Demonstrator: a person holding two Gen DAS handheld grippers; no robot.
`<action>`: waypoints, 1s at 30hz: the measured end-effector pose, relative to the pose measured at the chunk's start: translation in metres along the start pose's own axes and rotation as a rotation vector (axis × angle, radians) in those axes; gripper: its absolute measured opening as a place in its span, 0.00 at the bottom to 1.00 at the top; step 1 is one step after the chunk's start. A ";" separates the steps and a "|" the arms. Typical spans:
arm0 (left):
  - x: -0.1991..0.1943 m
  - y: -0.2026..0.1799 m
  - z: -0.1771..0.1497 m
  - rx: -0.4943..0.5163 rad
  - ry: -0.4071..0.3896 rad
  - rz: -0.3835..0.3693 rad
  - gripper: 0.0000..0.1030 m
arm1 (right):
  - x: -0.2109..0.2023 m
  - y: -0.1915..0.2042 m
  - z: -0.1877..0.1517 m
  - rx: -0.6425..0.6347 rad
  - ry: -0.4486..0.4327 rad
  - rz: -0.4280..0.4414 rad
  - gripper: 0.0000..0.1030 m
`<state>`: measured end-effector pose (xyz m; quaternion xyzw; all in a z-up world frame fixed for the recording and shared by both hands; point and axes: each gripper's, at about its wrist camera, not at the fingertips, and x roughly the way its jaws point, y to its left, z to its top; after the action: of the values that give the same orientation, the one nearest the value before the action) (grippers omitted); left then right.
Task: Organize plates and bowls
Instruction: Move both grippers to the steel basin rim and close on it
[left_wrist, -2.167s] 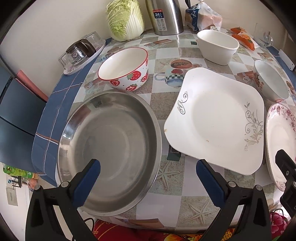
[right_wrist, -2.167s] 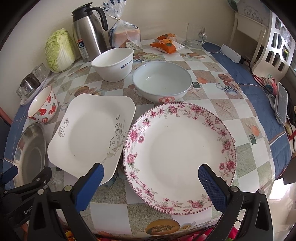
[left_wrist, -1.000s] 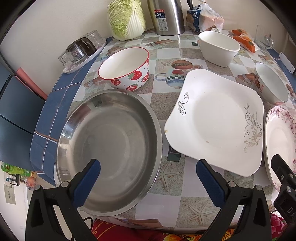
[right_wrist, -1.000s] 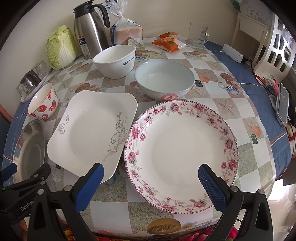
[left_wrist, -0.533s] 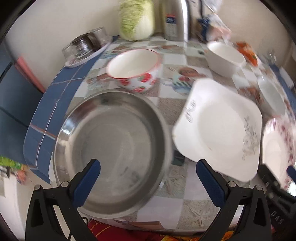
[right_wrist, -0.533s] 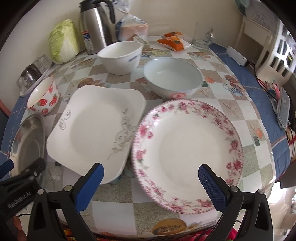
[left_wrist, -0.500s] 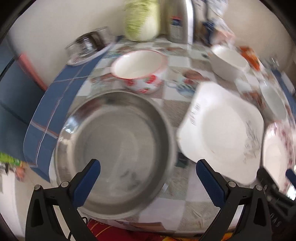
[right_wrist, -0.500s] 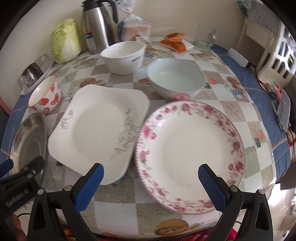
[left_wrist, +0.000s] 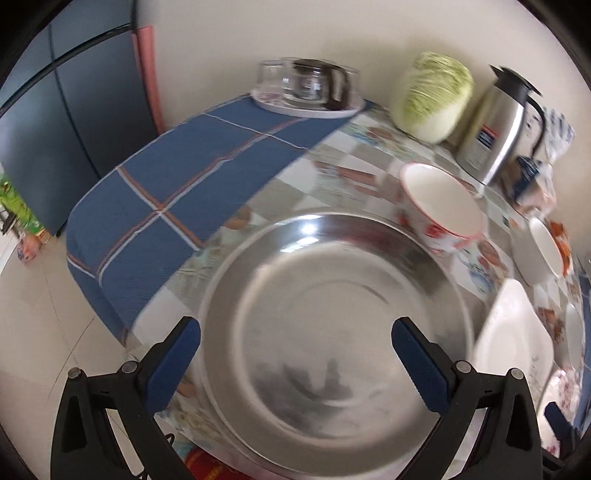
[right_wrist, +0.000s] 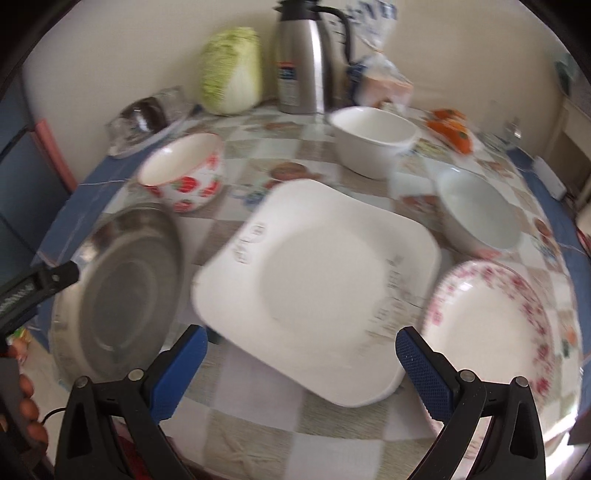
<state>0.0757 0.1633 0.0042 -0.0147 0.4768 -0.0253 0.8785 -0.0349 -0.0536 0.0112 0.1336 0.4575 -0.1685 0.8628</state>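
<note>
A wide steel basin (left_wrist: 332, 332) sits at the table's near left edge, and my left gripper (left_wrist: 295, 363) hangs open just over its near rim. The strawberry bowl (left_wrist: 439, 206) stands behind it. In the right wrist view, the white square plate (right_wrist: 317, 280) lies in the middle, with my right gripper (right_wrist: 297, 369) open above its near edge. The floral round plate (right_wrist: 495, 325) lies to its right. Behind stand a white round bowl (right_wrist: 476, 214), a white square bowl (right_wrist: 373, 136) and the strawberry bowl (right_wrist: 184, 170). The steel basin (right_wrist: 122, 284) is at left.
A cabbage (right_wrist: 231, 70), a steel thermos (right_wrist: 303, 55), a bread bag (right_wrist: 384, 85) and an orange snack pack (right_wrist: 450, 129) line the back wall. A tray with glassware (left_wrist: 306, 88) sits on the blue checked cloth (left_wrist: 184, 177). A hand (right_wrist: 26, 406) shows at lower left.
Both cameras have swung left. The left gripper now faces the basin and the table's left edge; the right gripper has shifted from the floral plate to the square plate. Both views are blurred.
</note>
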 end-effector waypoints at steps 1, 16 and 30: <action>0.002 0.007 0.001 -0.015 -0.004 0.012 1.00 | 0.000 0.004 0.001 -0.006 -0.008 0.019 1.00; 0.035 0.060 -0.003 -0.147 0.062 -0.072 1.00 | 0.013 0.048 0.025 -0.094 -0.056 0.151 1.00; 0.055 0.059 -0.011 -0.148 0.129 -0.099 0.68 | 0.051 0.059 0.052 -0.116 0.000 0.216 0.53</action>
<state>0.0980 0.2195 -0.0510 -0.1017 0.5314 -0.0344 0.8403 0.0547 -0.0285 0.0019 0.1321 0.4496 -0.0480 0.8821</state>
